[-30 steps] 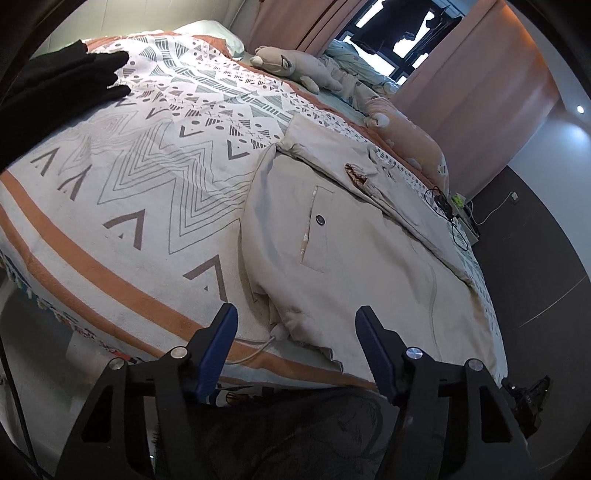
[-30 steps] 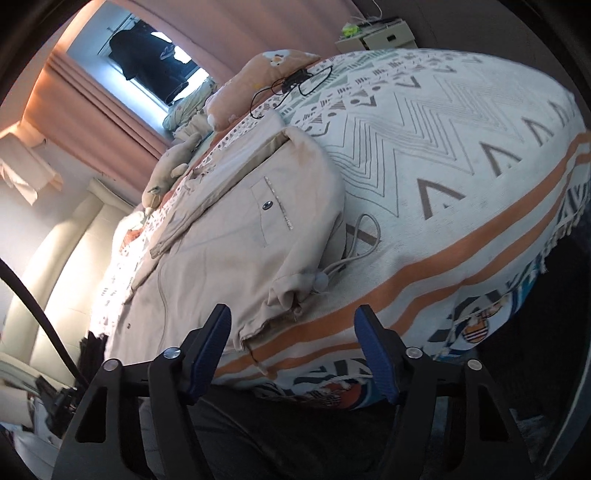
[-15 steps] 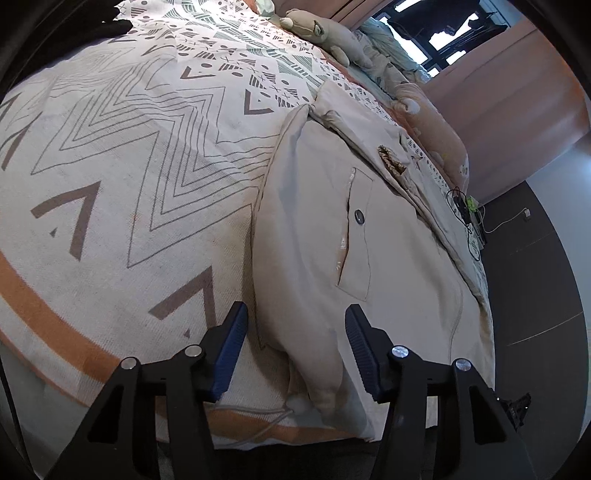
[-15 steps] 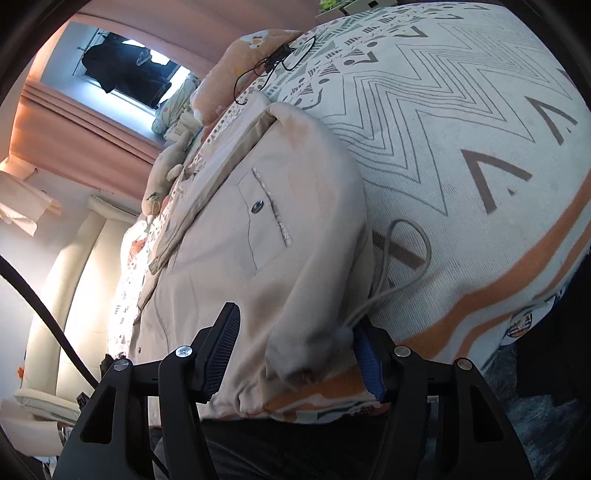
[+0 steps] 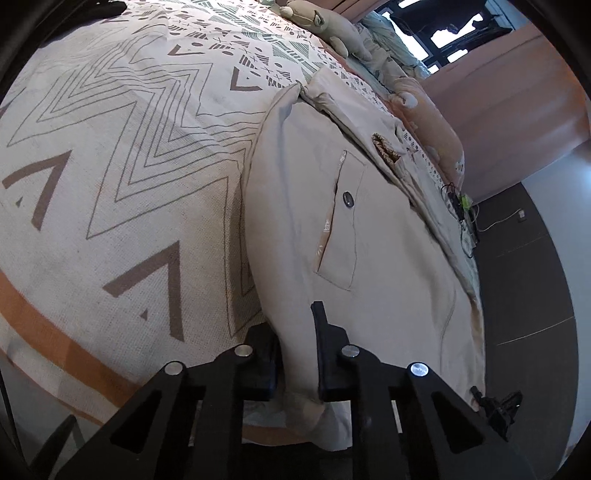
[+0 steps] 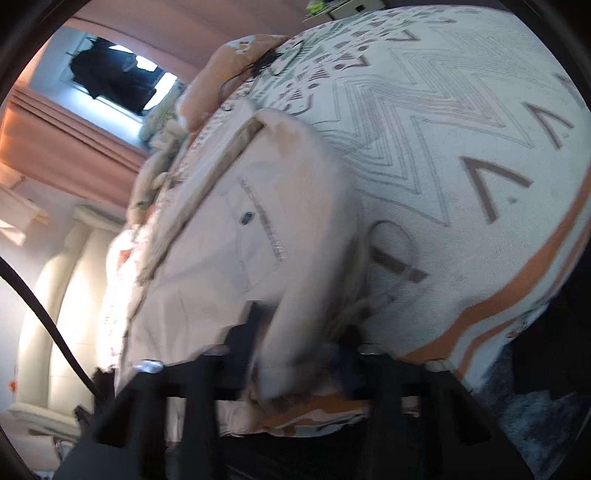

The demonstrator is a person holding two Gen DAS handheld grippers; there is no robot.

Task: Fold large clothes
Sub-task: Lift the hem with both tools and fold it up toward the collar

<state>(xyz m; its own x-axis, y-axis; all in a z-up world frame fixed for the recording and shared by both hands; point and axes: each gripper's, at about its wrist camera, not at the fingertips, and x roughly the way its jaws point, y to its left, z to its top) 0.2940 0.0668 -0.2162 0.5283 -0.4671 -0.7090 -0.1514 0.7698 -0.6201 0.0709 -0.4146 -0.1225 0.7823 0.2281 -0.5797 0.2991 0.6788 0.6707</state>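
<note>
Lying lengthwise, jacket (image 5: 369,236) (hem nearest)

The patterned bedspread (image 5: 122,177) lies bare and passable beside the beige jacket (image 5: 388,258), whereas the bed's far end is blocked by a plush toy (image 5: 321,22), a peach pillow (image 5: 436,125) and tangled black cables (image 5: 458,206).

Both grippers' fingers (image 5: 325,332) closing on jacket hem (image 5: 299,369)

A home bedroom: a bed (image 5: 110,177) under a zigzag-patterned blanket, stuffed toys (image 5: 325,26) at its head, pink curtains (image 5: 517,92) beside the window (image 6: 114,74).
</note>
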